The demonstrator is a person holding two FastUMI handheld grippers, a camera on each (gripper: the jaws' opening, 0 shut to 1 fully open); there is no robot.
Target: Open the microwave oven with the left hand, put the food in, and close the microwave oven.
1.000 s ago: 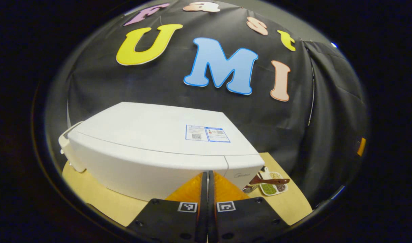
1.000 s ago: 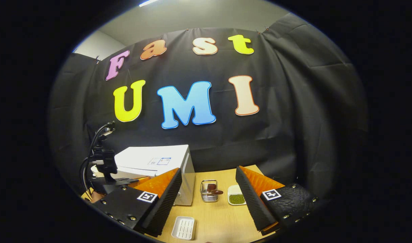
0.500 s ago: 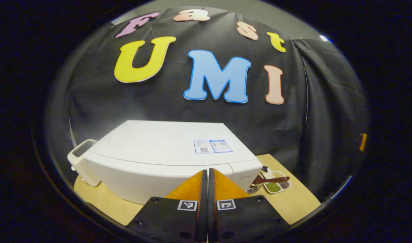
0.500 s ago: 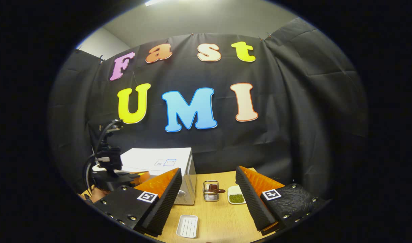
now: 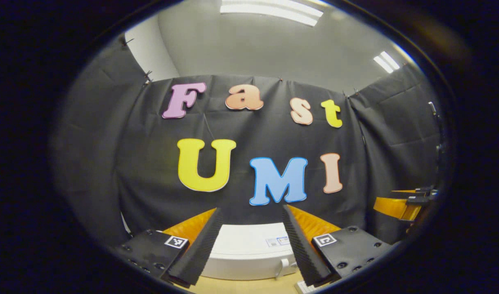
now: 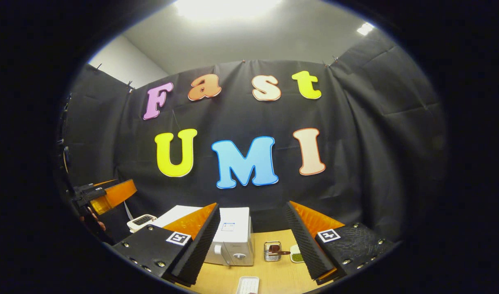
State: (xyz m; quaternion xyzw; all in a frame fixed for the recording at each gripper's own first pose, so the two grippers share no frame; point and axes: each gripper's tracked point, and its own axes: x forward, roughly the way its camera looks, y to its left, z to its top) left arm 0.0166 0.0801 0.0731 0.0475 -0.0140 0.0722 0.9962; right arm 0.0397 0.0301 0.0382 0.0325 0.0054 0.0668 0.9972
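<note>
The white microwave (image 5: 249, 249) stands on the wooden table with its door shut and its handle (image 5: 281, 267) facing me. My left gripper (image 5: 251, 209) is open, held well back from and above it, with nothing between its fingers. In the right gripper view the microwave (image 6: 233, 239) sits low in the middle, and a small white dish of green food (image 6: 297, 256) lies to its right. My right gripper (image 6: 251, 204) is open and empty, far back from the table. The left gripper (image 6: 106, 196) hangs in the air at the left edge of that view.
A white toaster (image 6: 141, 220) stands left of the microwave. A wire basket (image 6: 271, 251) with a brown utensil sits between the microwave and the dish. A white ribbed tray (image 6: 248, 284) lies near the table's front edge. The right gripper (image 5: 400, 204) shows at the right.
My left gripper has opened and drawn back and up from the microwave, which now looks much smaller. The right gripper has also pulled back and tilted up, staying open.
</note>
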